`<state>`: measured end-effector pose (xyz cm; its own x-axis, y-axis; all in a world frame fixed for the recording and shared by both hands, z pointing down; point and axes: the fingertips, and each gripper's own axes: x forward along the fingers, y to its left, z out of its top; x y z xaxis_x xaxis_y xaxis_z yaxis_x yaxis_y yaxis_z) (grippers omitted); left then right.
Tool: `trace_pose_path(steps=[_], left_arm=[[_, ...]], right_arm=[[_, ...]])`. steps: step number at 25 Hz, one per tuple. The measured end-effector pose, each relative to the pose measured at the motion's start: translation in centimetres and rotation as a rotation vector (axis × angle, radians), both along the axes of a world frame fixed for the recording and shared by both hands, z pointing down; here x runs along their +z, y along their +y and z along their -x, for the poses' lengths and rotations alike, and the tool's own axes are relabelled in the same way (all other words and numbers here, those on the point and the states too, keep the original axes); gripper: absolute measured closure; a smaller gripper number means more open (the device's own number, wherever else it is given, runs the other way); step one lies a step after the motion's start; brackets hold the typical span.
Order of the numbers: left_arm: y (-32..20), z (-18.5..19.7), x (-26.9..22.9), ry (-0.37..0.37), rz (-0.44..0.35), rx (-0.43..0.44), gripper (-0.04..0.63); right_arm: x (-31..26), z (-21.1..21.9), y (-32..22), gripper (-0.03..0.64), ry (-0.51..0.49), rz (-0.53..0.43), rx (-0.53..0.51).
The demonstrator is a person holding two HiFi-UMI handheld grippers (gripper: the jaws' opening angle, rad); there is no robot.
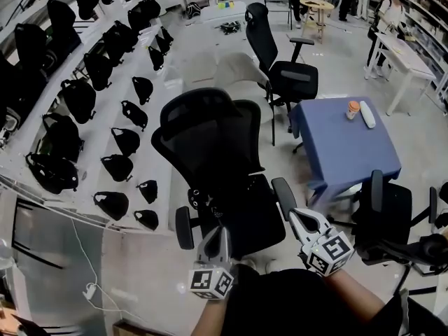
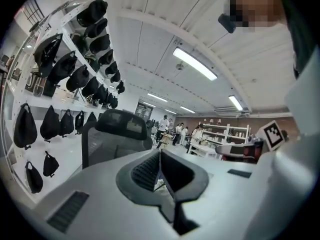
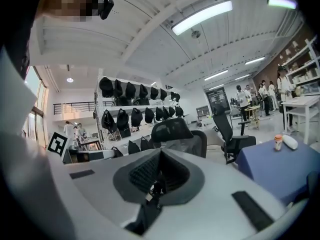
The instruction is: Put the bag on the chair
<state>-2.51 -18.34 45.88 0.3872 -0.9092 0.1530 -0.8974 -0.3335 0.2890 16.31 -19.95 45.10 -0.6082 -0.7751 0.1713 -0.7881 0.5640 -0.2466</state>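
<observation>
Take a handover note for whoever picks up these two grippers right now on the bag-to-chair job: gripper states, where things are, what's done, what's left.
Left gripper: shut, empty, held low near the body.
Right gripper: shut, empty, beside the chair's seat.
Black office chair: directly ahead, no bag on its seat.
Black bags: on the white shelves to the left.
Done: nothing yet.
Left: take a bag from the shelves and set it on the chair.

We see a blue table [image 1: 343, 152] ahead and right of our right gripper [image 1: 299, 219], orange-topped cup [image 1: 353, 109] standing on it, white object [image 1: 367, 114] just beside, white desk [image 1: 400, 60] farther beyond.
</observation>
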Motion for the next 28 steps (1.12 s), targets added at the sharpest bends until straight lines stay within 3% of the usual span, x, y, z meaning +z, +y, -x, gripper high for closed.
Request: trace_pose_path(steps=[10,18,28], left_arm=[[0.6,-0.5,-0.5,-0.057,-0.012,-0.013,0.578],[1.6,0.6,0.3,-0.013,0.031,-0.056,0.578],[2.3,2.4,1.3,-0.036,0.055,-0.089,0.578]], right_arm=[[-0.2,-0.1,0.4,0.618,0.057,-0.017,-0.010],[0.9,0.6,0.7,0.618,0.078,-0.006,-0.034],[2.4,2.0,0.7,0.618,0.104,-0.002,-0.065]])
